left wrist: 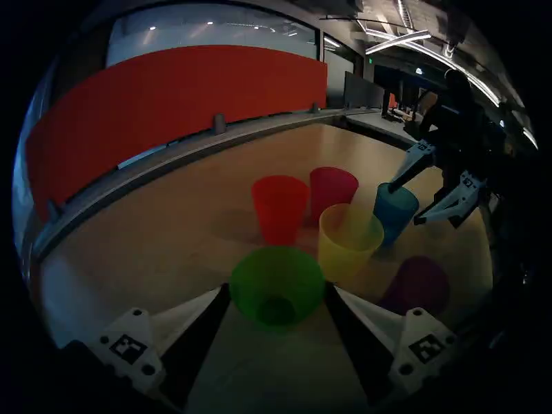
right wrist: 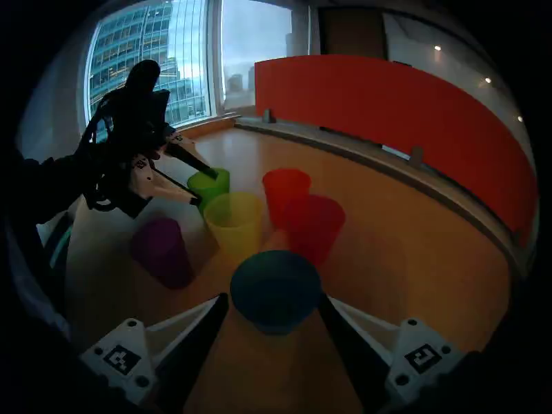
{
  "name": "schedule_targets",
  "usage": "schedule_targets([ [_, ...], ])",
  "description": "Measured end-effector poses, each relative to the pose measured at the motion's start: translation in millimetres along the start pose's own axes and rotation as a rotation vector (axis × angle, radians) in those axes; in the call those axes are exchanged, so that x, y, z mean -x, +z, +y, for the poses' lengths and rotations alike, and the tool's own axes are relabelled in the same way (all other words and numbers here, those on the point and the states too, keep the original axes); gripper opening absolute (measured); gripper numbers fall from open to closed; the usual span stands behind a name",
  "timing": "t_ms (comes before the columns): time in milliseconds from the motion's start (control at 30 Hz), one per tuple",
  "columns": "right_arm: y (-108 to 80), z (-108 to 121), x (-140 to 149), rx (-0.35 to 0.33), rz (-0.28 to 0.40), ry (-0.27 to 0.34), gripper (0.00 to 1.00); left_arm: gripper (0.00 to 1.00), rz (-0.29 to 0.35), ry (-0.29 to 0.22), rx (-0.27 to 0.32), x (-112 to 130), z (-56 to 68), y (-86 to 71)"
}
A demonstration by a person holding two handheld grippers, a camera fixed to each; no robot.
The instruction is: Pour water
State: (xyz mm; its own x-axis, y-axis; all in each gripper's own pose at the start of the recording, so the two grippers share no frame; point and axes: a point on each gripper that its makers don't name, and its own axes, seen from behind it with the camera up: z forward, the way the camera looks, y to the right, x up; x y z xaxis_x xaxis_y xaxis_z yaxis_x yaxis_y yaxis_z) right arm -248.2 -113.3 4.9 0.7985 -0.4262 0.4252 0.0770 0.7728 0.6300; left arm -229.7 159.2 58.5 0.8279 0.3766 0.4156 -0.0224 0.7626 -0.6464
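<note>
Left tool (left wrist: 276, 293) around upright green cup (left wrist: 277, 274)

Wooden table (left wrist: 152, 234) carries cluster of coloured cups (left wrist: 348, 241).

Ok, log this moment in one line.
left gripper: shut on green cup | right gripper: shut on blue cup | both cups: upright | yellow cup: free, upright

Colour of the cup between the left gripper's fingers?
Translucent green; the green cup shows best in the left gripper view.
</note>
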Motion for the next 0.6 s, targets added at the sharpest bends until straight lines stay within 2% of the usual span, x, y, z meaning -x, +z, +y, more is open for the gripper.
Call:
schedule_targets([
  [200, 0.1, 1.3, -0.1, 0.001, 0.000, 0.002, 1.00, 0.99, 0.001, 0.012, -0.015, -1.8, -2.8, 5.5],
  [267, 0.5, 1.6, -0.8, 0.001, 0.002, 0.001, 1.00, 0.97, 0.001, 0.012, -0.018, -2.0, -3.1, 6.5],
  [333, 0.9, 1.4, -1.3, 0.001, 0.003, 0.000, 1.00, 0.89, 0.002, 0.011, -0.022, -2.7, -3.7, 7.3],
  [600, 3.6, 0.4, -2.7, 0.001, 0.004, -0.008, 1.00, 0.89, 0.003, 0.007, -0.020, -3.1, -2.9, 7.9],
])
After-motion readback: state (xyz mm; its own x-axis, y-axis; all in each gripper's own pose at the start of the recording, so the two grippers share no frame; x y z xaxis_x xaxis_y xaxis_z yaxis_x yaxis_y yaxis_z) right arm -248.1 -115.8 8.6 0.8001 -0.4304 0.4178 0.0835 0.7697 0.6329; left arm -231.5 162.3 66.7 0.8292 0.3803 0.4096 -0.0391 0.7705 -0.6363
